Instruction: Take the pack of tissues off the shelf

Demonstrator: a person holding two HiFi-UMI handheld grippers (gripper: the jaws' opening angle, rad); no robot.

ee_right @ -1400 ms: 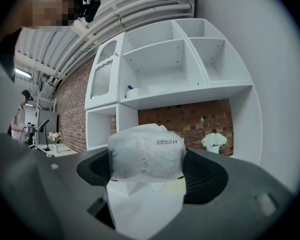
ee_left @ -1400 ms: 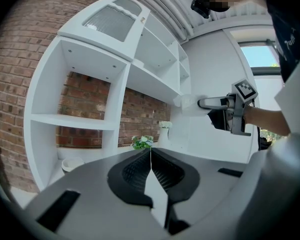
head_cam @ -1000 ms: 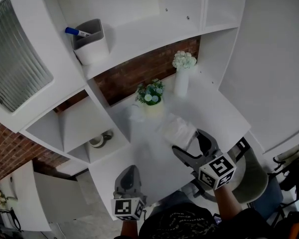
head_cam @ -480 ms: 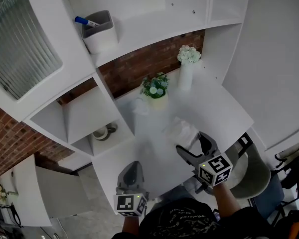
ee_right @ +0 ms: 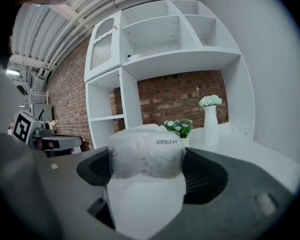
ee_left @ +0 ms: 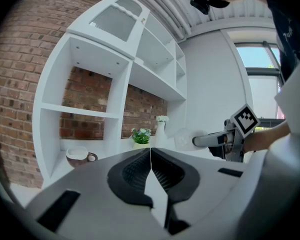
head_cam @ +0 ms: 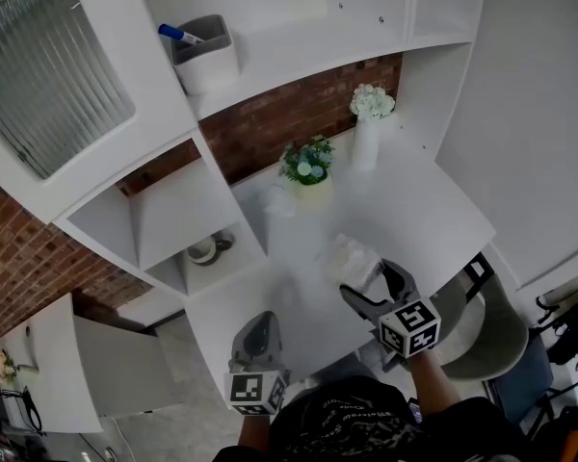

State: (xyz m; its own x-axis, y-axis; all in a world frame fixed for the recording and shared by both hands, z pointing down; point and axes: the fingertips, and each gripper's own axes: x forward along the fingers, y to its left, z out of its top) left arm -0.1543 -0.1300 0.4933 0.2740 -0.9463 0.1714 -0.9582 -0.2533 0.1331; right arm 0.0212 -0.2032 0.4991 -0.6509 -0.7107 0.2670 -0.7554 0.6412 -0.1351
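Note:
The pack of tissues (ee_right: 146,156) is a white, crinkly wrapped block with a small printed date. My right gripper (ee_right: 146,170) is shut on it, the dark jaws pressing both its sides. In the head view the pack (head_cam: 350,256) hangs over the white desk (head_cam: 433,210), in front of the right gripper (head_cam: 364,277) and away from the shelf unit (head_cam: 164,210). My left gripper (head_cam: 258,340) is low at the desk's near edge, jaws shut and empty (ee_left: 150,156). The left gripper view shows the right gripper (ee_left: 225,140) holding the pack (ee_left: 182,138).
A potted plant (head_cam: 306,166) and a white vase of flowers (head_cam: 369,128) stand at the desk's back by the brick wall. A cup (head_cam: 204,250) sits in a low cubby. A grey holder with a pen (head_cam: 204,51) is on an upper shelf. A chair (head_cam: 491,340) is at right.
The right gripper with the pack has drawn back a little from the plant and shelf toward me. The head view has shifted slightly. The left gripper has hardly moved.

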